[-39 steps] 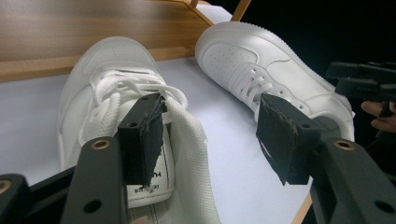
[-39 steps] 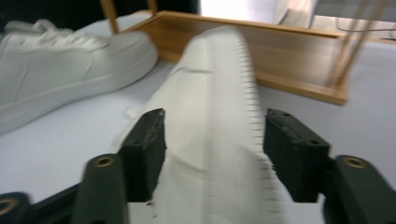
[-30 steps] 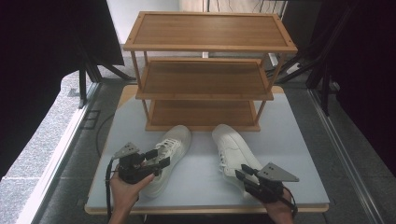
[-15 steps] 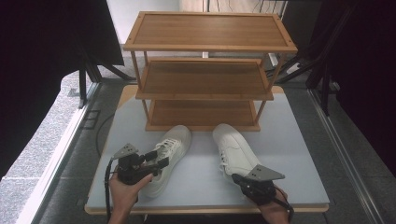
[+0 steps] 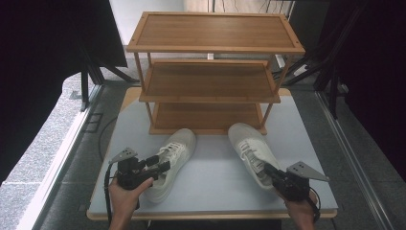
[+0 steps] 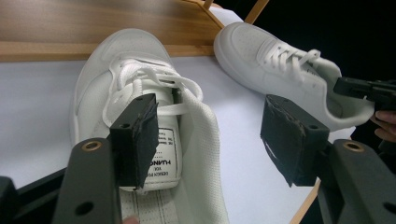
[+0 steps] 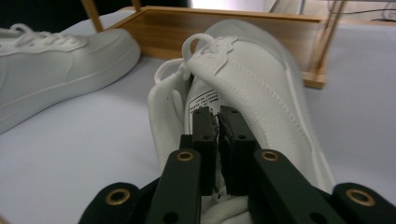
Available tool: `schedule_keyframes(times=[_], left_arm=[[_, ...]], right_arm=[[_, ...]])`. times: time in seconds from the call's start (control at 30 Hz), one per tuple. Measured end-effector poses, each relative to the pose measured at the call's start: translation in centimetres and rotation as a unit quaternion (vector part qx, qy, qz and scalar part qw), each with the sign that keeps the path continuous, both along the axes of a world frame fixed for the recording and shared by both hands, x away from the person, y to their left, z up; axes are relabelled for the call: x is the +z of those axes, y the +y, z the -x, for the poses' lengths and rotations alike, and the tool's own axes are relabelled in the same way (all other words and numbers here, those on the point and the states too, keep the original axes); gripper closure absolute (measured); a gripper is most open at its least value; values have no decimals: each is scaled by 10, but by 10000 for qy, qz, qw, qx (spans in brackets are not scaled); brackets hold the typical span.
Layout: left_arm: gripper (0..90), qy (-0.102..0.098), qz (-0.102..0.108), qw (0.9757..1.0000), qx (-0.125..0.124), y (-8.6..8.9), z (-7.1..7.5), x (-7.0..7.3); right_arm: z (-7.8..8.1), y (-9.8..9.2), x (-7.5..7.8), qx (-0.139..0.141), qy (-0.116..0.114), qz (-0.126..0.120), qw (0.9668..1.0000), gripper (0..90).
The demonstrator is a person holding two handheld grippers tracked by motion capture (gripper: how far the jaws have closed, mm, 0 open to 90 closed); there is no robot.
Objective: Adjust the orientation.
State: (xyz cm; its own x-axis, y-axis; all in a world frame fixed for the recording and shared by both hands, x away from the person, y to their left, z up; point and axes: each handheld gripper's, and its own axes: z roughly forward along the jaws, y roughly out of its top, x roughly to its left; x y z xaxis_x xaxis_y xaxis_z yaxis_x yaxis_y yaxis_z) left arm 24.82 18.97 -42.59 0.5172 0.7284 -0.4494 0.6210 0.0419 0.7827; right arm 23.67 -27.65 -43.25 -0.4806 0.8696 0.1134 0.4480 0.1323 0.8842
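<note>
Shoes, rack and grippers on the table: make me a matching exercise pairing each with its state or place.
Things:
1. left gripper
2. right gripper
3. wooden rack
4. right shoe

States:
a. stands at the table's far side, shelves bare
b. jaws nearly together inside a shoe's opening
c. jaws wide apart over the left shoe
d. lies toe toward the rack, heel at the right gripper

Pairs: 1-c, 2-b, 3-a, 4-d

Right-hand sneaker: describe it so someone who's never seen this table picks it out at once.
Start at the three-tier wooden rack at the back of the white table; two white lace-up sneakers lie in front of its bottom shelf. The right sneaker lies nearer the table's right edge, toe towards the rack. Unlike the left sneaker, it has the right gripper pushed into its heel opening, jaws nearly together.
</note>
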Motion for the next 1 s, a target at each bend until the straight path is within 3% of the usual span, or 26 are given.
schedule_keyframes(times=[0.27,0.37,0.5,0.53,0.63,0.67,0.8,0.9,1.0], left_arm=[[377,112,26,9999,7,0,-1,-2],[378,123,37,9999,-3,0,-1,-3],[378,129,33,9999,-17,-1,-1,-3],[378,137,28,9999,-12,-1,-1,-3],[378,147,38,9999,-27,-1,-1,-4],[378,163,49,9998,-44,-2,-1,-4],[378,158,51,9999,-43,-1,0,-4],[378,152,74,9999,-11,1,0,-3],[377,152,151,9998,38,4,0,-3]], right_arm=[[-10,-35,-9,-618,180,-333,9974,729],[-9,-45,-8,-589,225,-561,9964,718],[-4,-43,0,-764,65,-396,9963,693],[0,-36,7,-708,-101,-314,9969,695],[5,-25,13,-530,-184,-240,9981,710],[9,-11,14,-231,-181,-192,9994,731],[19,14,5,246,75,242,9994,800],[24,12,-9,163,271,608,9976,878],[24,-2,-14,82,371,466,9982,892]])
